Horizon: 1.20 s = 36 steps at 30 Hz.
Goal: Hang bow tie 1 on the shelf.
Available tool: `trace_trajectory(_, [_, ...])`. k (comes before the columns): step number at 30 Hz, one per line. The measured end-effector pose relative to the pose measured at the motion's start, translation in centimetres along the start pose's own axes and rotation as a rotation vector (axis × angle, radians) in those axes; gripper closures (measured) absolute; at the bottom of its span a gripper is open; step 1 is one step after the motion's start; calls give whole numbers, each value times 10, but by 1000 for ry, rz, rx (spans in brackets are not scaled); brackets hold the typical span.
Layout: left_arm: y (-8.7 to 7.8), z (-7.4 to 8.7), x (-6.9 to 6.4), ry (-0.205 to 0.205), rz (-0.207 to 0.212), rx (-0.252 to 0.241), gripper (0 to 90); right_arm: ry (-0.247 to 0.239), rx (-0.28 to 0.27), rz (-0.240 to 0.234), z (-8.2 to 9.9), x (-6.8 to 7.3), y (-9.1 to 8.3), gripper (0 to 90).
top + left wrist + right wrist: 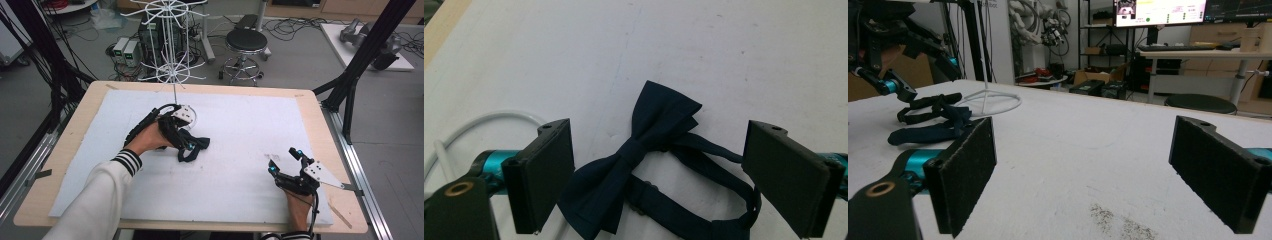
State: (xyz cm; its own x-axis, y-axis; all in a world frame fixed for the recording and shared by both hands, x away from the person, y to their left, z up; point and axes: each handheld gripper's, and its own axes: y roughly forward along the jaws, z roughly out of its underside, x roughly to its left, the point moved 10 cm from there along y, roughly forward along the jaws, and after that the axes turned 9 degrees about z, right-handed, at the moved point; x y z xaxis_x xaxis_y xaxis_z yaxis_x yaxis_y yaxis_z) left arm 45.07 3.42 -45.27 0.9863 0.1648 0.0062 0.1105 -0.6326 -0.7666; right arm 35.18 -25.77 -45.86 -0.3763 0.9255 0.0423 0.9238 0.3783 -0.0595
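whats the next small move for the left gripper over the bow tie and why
Probably lower the left gripper a little and close it on the knot of the bow tie. Its jaws stand wide open on either side of the tie, which lies flat on the white mat between them, not yet held. The right gripper rests open, well apart from it.

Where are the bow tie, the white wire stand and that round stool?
bow tie (630, 151): left gripper view, on its centre knot.
white wire stand (172, 74): high view, on its lower ring of hooks.
round stool (246, 39): high view, on its black seat.
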Motion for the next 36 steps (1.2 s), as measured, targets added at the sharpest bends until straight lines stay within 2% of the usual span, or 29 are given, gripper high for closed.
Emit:
trace_trajectory(4, [6, 2, 2, 7, 9, 33, 153, 0, -2, 0, 0, 0, 0, 111])
trace_trajectory(12, [18, 11, 9, -12, 10, 73, 185, 4, -2, -2, 0, 0, 0, 111])
trace_trajectory(18, [21, 15, 11, -21, 22, 113, 202, 1, -4, -1, 0, -1, 0, 111])
trace_trajectory(28, [28, 17, 15, 8, 22, 195, 252, 2, -4, -1, 0, 0, -1, 111])
trace_trajectory(36, [31, 22, 16, 14, 27, 230, 297, 3, -7, 0, 0, -1, -1, 111])
